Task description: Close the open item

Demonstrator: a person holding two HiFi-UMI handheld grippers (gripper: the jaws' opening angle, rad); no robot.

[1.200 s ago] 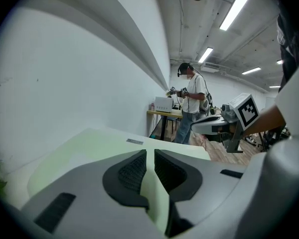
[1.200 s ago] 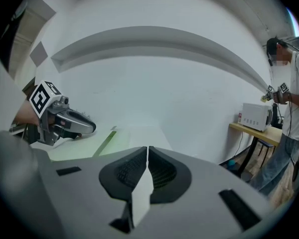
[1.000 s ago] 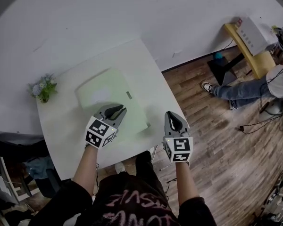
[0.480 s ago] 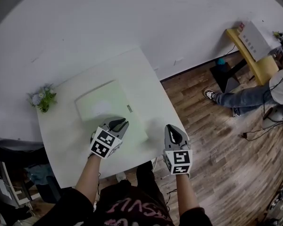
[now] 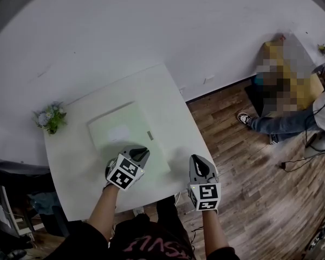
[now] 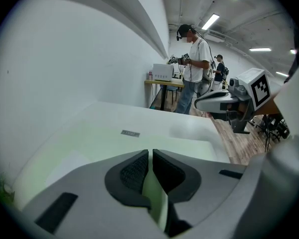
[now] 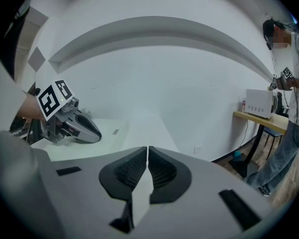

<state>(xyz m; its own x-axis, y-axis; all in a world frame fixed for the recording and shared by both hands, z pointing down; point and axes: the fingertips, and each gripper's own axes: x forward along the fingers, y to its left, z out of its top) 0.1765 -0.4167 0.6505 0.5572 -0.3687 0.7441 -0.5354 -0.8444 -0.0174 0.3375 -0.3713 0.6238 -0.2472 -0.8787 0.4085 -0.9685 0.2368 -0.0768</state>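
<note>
The pale green flat case [image 5: 122, 128] lies level on the white worktop [image 5: 70, 161], just under the left claw [image 5: 139, 152], which is pressed together and empty, likely for pushing it shut. The right claw [image 5: 197, 163], also pressed together, hangs alongside.

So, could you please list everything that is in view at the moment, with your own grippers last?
table: one, white, against the white wall.
pale green case: one, lying flat on the middle of the table, small grey label on top.
flower bunch: one, green with pale blooms, far left corner of the table.
floor: brown wooden planks, right of the table.
side table: one, yellow, by the wall at far right.
appliance: one, white, on the side table.
person: one, white shirt and jeans, beside the side table.
left gripper: grey, jaws together, over the case's near edge.
right gripper: grey, jaws together, over the table's near right edge.
</note>
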